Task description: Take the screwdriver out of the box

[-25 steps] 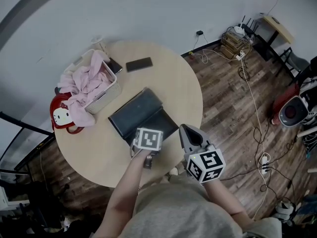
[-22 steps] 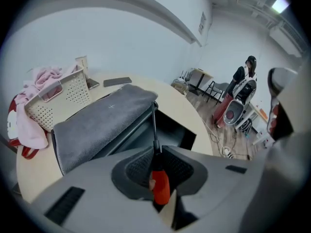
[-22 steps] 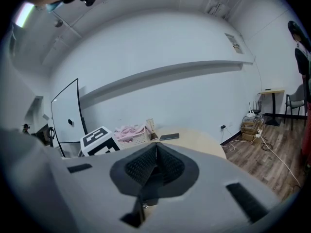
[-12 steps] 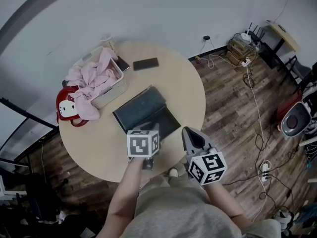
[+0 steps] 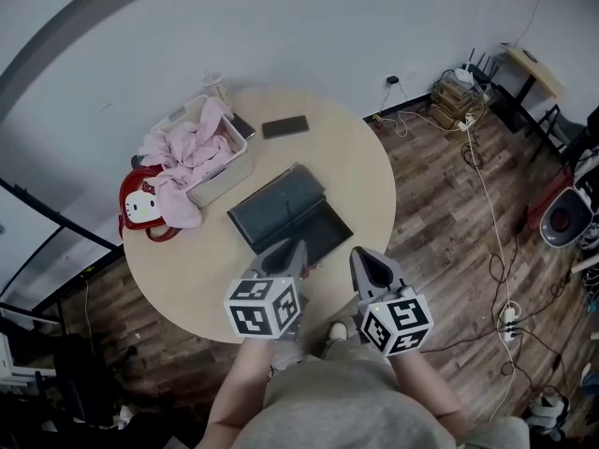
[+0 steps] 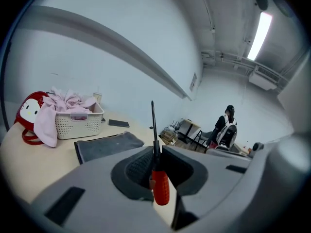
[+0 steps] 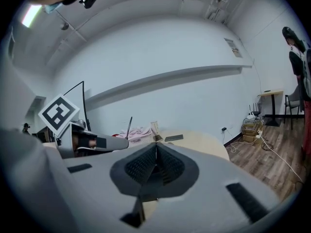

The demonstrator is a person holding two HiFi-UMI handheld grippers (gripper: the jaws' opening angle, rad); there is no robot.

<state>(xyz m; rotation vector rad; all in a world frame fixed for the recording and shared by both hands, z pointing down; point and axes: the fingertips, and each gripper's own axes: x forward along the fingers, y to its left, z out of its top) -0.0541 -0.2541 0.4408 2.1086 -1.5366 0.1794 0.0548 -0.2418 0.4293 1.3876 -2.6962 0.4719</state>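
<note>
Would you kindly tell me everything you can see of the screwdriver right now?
The screwdriver has an orange-red handle, plastic by its look, and a thin, dark, straight shaft. The left gripper holds it, jaws shut where shaft meets handle. In the left gripper view it stands nearly upright, handle down, tip up. It is out of the open dark box on the round table; nothing else touches it.
</note>
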